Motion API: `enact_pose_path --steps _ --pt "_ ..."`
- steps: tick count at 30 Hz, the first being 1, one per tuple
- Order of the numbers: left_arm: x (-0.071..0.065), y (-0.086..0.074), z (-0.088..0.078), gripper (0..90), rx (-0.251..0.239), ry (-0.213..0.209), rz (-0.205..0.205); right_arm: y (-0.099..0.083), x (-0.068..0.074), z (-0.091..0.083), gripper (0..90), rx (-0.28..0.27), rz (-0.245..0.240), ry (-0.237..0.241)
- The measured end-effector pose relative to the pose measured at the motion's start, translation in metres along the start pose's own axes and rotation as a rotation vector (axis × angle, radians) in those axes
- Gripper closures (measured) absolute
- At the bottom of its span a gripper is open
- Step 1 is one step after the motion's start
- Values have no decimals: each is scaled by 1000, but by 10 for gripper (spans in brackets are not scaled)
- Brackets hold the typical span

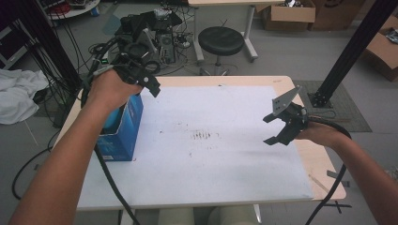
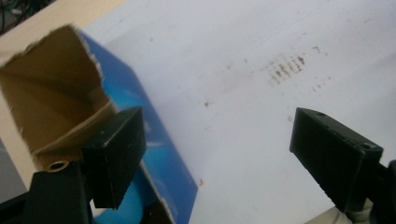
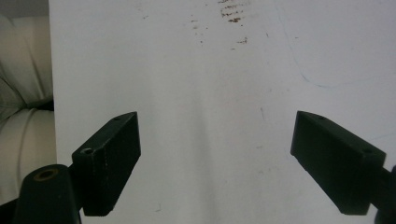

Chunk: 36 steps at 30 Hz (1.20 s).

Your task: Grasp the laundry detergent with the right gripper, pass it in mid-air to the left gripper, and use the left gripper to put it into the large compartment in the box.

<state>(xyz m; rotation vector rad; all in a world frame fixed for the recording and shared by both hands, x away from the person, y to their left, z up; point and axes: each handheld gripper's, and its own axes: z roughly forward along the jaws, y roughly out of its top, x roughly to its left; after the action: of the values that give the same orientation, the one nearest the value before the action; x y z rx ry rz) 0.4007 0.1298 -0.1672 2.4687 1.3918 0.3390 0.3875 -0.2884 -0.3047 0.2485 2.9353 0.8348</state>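
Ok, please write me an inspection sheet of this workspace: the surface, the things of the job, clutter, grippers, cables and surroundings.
Surface: wooden table covered by a white sheet with dark smudges near its middle.
Job's things: blue box at the sheet's left edge, its top torn open, brown cardboard inside.
Clutter: nothing seen on the sheet besides the box.
Grippers: left gripper open, above the box, nothing between the jaws; right gripper open and empty over the sheet's right side.
Cables: a black cable trails from the left gripper; another from the right.
Surroundings: black stool, cardboard boxes, tangled equipment, white cloth.
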Motion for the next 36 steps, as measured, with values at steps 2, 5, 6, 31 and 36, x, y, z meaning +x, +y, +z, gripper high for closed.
enact_pose_path --steps 2,5,6,31,36 --pt "-6 4 2 195 -12 -12 44 0 0 0 160 -1 -3 0" --pt "-16 11 4 195 -38 -35 108 0 0 0 160 -1 -2 -1" --pt "-20 13 5 194 -53 -46 132 1 0 1 160 1 -2 1" --pt "-59 43 60 176 -59 -133 452 13 -5 11 160 14 1 19" --pt "-64 46 67 177 -48 -138 483 14 -7 13 160 17 2 24"
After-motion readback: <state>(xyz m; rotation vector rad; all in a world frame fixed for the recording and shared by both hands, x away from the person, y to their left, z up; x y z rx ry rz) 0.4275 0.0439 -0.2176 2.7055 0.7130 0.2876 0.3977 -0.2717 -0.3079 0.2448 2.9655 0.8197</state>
